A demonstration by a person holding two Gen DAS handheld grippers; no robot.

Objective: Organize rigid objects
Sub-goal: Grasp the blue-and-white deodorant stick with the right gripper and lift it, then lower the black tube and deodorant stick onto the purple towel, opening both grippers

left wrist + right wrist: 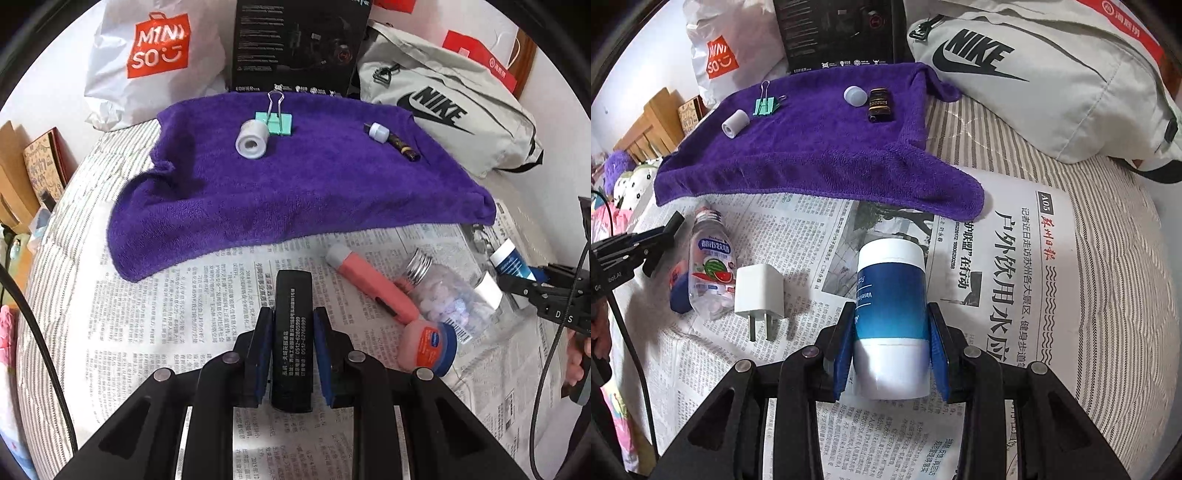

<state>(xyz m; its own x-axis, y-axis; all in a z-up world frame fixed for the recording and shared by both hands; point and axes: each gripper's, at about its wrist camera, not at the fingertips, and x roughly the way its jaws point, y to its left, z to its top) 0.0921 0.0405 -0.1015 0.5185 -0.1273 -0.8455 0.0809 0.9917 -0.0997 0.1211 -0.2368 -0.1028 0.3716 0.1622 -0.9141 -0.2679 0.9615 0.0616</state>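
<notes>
Newspaper spreads under my left gripper, whose blue pads pinch a slim black rectangular box with white print; a purple fleece towel beyond carries a white tape roll and a mint-green binder clip. From the right wrist, my right gripper clamps a blue-and-white cylindrical plastic bottle over the paper, a white plug adapter just beside it on the left.
</notes>
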